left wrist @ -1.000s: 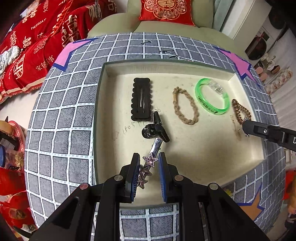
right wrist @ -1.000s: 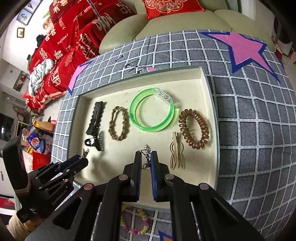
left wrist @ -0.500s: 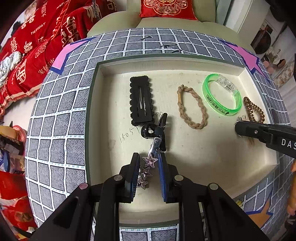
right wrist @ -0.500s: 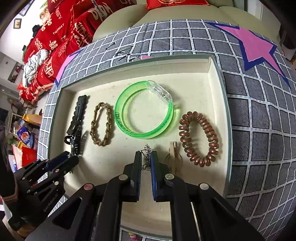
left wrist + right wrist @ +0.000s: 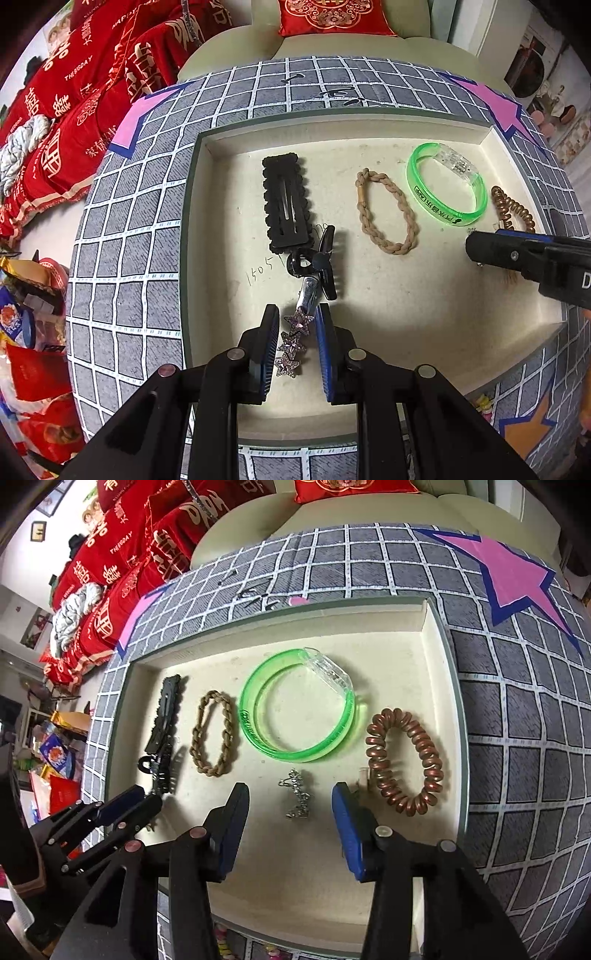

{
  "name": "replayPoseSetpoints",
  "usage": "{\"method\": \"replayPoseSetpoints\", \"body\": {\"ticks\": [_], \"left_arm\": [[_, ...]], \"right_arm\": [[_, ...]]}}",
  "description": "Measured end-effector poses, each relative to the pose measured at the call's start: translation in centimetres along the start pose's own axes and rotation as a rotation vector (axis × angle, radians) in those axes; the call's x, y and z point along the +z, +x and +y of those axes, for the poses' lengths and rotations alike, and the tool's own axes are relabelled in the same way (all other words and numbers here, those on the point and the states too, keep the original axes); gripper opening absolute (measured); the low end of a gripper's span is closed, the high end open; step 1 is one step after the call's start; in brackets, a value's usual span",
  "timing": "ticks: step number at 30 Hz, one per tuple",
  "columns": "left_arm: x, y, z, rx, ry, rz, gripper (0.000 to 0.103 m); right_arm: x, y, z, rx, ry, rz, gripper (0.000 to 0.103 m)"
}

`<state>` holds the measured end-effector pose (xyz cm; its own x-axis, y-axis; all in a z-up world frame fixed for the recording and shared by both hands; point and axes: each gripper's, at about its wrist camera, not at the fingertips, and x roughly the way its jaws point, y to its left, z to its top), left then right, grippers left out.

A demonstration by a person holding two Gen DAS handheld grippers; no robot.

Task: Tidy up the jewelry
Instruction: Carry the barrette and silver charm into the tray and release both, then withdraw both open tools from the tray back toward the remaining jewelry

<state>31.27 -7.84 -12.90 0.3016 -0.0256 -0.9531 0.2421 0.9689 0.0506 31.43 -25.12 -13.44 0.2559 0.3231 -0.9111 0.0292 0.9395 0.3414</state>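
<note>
Right gripper [image 5: 290, 805] fingers have just spread, chain [image 5: 297, 794] lying loose between; left gripper [image 5: 295, 339] apparently pinches star clip [image 5: 293, 341].

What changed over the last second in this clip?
The right hand-held gripper has just been opening, letting go of the silver chain, which now lies free on the tray. The left hand-held gripper stays closed on the star clip. Other pieces unmoved.
</note>
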Motion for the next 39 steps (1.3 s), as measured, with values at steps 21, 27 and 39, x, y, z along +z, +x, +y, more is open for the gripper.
{"method": "replayPoseSetpoints", "body": {"ticks": [21,27,39], "left_arm": [[-0.1,-3.9,0.0,0.017,0.004,-0.098,0.103],[-0.2,-5.0,-0.3,0.010,0.012,-0.104,0.103],[-4.0,-7.2,-1.3,0.000,0.046,-0.082,0.103]], "right_arm": [[-1.8,-6.5,0.0,0.022,0.054,-0.117,0.051],[-2.5,-7.5,-0.5,0.021,0.081,-0.126,0.058],[-6.1,-9.0,-1.2,0.054,0.133,-0.124,0.092]]}}
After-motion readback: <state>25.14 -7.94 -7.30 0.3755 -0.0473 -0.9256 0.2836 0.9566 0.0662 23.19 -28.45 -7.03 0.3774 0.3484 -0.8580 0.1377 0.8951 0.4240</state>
